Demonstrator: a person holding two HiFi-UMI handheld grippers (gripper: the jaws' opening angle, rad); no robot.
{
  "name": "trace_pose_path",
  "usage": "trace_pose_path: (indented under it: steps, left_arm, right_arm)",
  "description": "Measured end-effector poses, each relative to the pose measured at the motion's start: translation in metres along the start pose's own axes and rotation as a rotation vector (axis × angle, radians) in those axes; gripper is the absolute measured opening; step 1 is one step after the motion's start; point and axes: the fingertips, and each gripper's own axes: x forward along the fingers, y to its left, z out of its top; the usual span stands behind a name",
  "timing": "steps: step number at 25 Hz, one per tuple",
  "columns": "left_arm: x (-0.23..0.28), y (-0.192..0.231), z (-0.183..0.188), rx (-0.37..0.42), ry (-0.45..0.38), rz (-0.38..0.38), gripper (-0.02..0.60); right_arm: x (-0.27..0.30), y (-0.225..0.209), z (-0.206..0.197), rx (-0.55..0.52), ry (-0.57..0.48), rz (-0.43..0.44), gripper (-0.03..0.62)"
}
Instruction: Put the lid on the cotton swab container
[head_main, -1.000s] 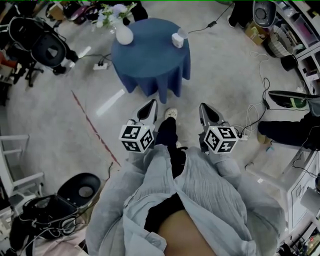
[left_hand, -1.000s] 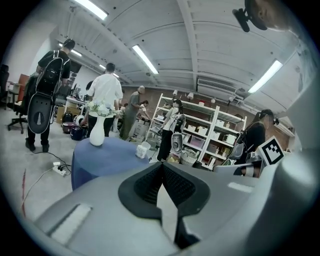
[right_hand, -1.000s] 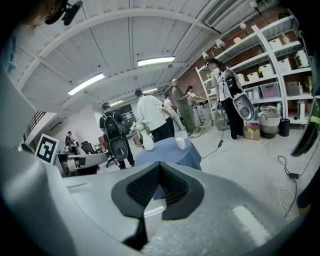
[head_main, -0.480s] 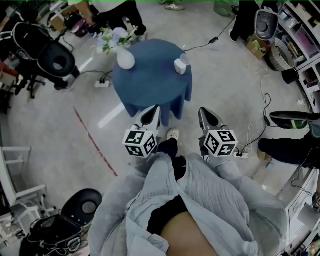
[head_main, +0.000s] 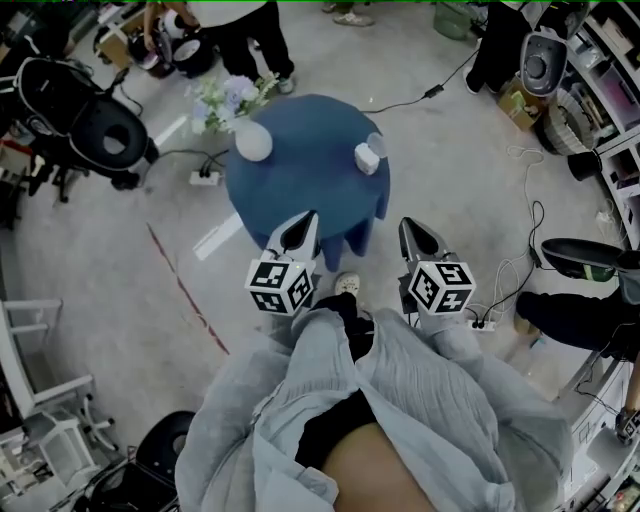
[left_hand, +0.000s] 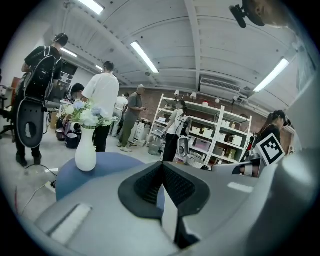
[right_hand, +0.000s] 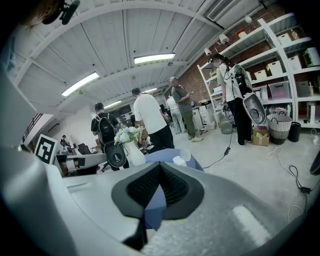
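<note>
Stood at the approach step, short of the blue tabletop (head_main: 300, 170). Held left hand-held gripper (head_main: 304, 222) and right hand-held gripper (head_main: 411, 229) pinched together, empty. Spotted cotton swab container (head_main: 366, 160) near its far right edge, lid (head_main: 376, 143) seemingly beside it. Needed next: closing in, parting jaws.

Round blue table (head_main: 300, 185), white vase (head_main: 253, 143) of flowers, red floor line (head_main: 185, 290), white shelving (left_hand: 215, 131)
</note>
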Motion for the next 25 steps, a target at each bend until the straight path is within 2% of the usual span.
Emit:
trace_pose_path:
  steps: [11,16,25]
  left_arm:
    - [0.037,0.05,0.029,0.006,-0.014,-0.012,0.017]
    - [0.037,0.047,0.02,-0.007,-0.015,-0.018,0.017]
    - [0.032,0.044,-0.008,-0.054,0.052,-0.04,0.017]
  right_arm:
    - [0.059,-0.004,0.027,0.004,-0.013,-0.026,0.002]
    - [0.051,-0.004,0.019,-0.003,-0.012,-0.03,0.002]
    - [0.041,-0.014,-0.001,0.035,0.043,-0.077,0.002]
